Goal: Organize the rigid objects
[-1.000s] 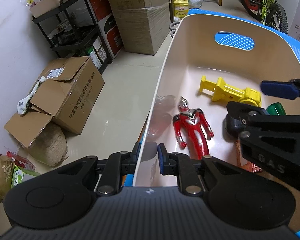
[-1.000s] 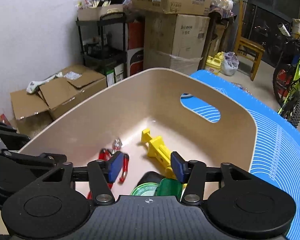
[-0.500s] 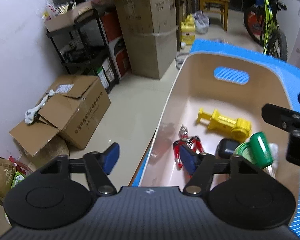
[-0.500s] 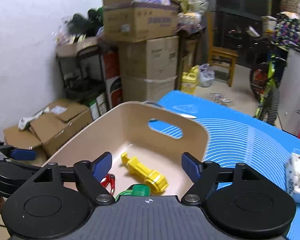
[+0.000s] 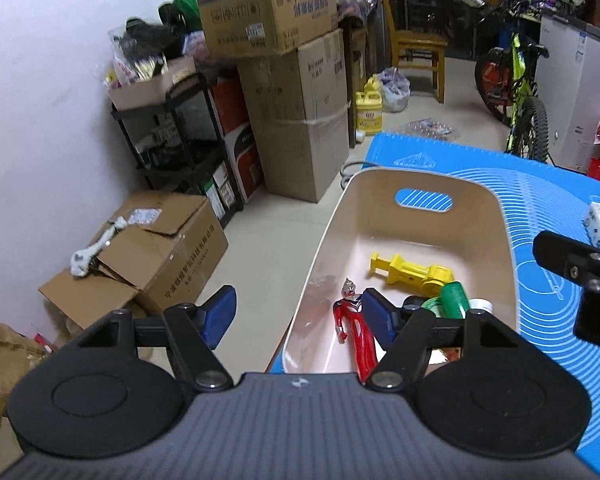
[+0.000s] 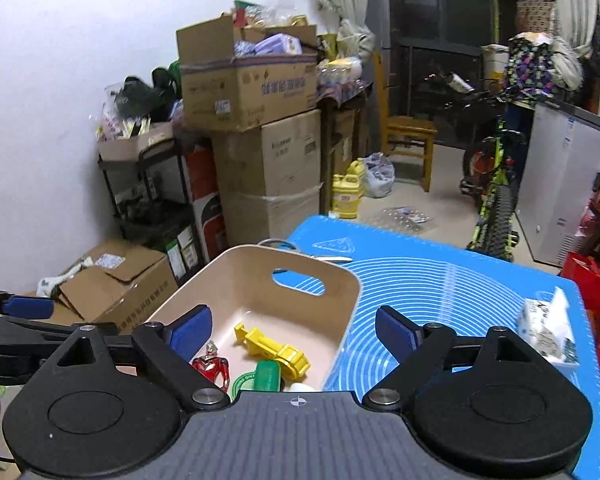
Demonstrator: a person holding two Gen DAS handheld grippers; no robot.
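A beige bin (image 5: 509,240) stands on the blue mat (image 6: 460,300) at the table's left edge. Inside lie a red figure (image 5: 352,322), a yellow toy (image 5: 412,274) and a green bottle (image 5: 454,300); the same yellow toy (image 6: 272,346) and green bottle (image 6: 268,374) show in the right wrist view. My left gripper (image 5: 298,314) hovers open above the bin's near-left rim, holding nothing. My right gripper (image 6: 292,330) hangs above the bin's near end; its jaws are opening, with nothing between them. One blue fingertip (image 6: 26,307) of the left gripper shows at the far left.
A white tissue pack (image 6: 548,328) lies on the mat's right side. On the floor to the left are an open cardboard box (image 5: 156,248), a black shelf (image 5: 176,148) and stacked boxes (image 5: 300,120). A chair (image 6: 406,140) and a bicycle (image 6: 496,200) stand beyond.
My left gripper let go of the bin's near rim, opened and rose back. The right gripper also lifted away from the toys and spread its jaws wider.
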